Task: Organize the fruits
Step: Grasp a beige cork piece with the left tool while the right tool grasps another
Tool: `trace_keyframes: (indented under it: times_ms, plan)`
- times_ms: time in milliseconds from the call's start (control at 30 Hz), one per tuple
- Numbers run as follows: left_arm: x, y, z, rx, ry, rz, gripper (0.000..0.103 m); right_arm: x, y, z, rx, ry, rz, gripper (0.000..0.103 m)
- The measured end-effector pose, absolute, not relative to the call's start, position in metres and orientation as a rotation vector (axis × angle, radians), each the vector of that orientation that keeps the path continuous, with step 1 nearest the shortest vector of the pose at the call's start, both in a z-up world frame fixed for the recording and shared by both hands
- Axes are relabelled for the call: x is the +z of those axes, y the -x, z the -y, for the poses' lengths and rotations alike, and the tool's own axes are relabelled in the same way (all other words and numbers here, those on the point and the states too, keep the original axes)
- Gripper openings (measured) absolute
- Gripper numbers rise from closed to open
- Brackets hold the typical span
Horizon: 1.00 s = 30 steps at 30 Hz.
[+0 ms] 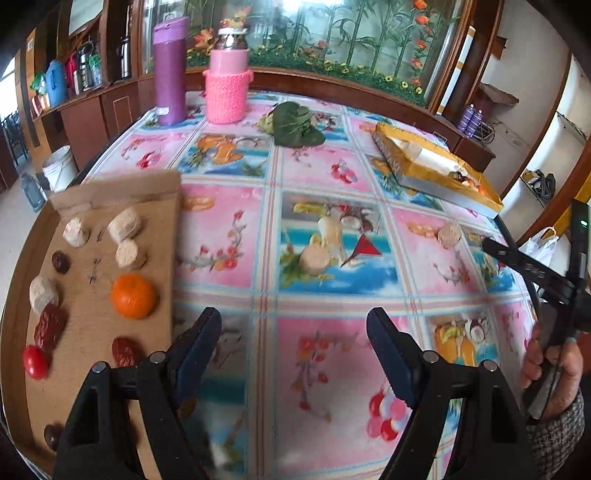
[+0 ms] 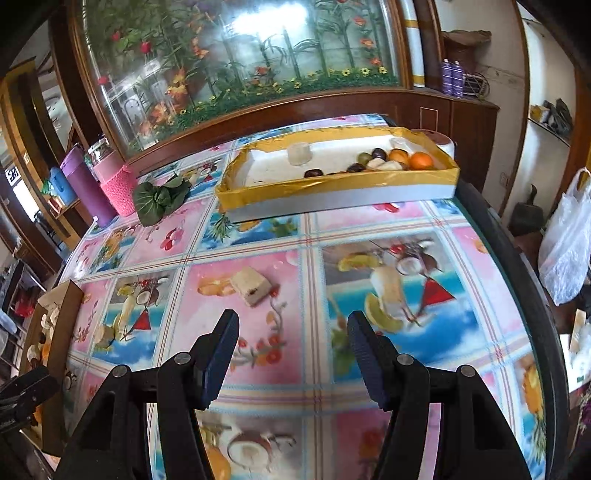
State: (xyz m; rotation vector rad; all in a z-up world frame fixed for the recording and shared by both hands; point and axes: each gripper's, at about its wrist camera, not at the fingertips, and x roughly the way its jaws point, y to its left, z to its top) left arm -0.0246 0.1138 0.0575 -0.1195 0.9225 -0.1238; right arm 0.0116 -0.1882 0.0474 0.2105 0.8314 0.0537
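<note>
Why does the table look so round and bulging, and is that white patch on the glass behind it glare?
Left wrist view: the fisheye lens bends the table edges and cabinet lines into curves, and dark corners frame the picture. Right wrist view: same bulge; the white patch on the painted glass panel is washed out, probably glare or daylight; the tablecloth near the right gripper looks smeared.

Black hand-held gripper (image 1: 294, 350) with blue ribbed pads, silver pivot screws; grey knitted sleeve (image 1: 557, 439).
</note>
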Motion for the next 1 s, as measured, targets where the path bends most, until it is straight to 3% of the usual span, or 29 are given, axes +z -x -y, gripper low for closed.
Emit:
trace_keyframes:
  times_ms: [300, 433, 567, 633, 700, 733, 1000]
  plan:
    - [0.034, -0.026, -0.095, -0.123, 0.087, -0.953, 0.076, 0.018, -0.065, 0.152, 0.096, -0.172, -0.867, 0.063]
    - [0.02, -0.041, -0.091, -0.116, 0.069, -0.982, 0.067, 0.013, -0.067, 0.144, 0.117, -0.122, -0.865, 0.046]
    - [0.011, -0.048, -0.085, -0.098, 0.048, -0.988, 0.064, 0.012, -0.066, 0.146, 0.134, -0.12, -0.863, 0.039]
    - [0.01, -0.046, -0.077, -0.093, 0.0, -0.968, 0.059, 0.011, -0.066, 0.148, 0.131, -0.12, -0.862, 0.039]
    - [0.009, -0.044, -0.071, -0.07, -0.057, -0.943, 0.035, 0.012, -0.065, 0.15, 0.127, -0.127, -0.857, 0.039]
    - [0.01, -0.042, -0.07, -0.093, -0.055, -0.937, 0.027, 0.013, -0.064, 0.151, 0.122, -0.126, -0.851, 0.039]
    - [0.037, -0.014, -0.09, -0.134, 0.064, -0.9, 0.026, 0.017, -0.057, 0.154, 0.102, -0.127, -0.825, 0.039]
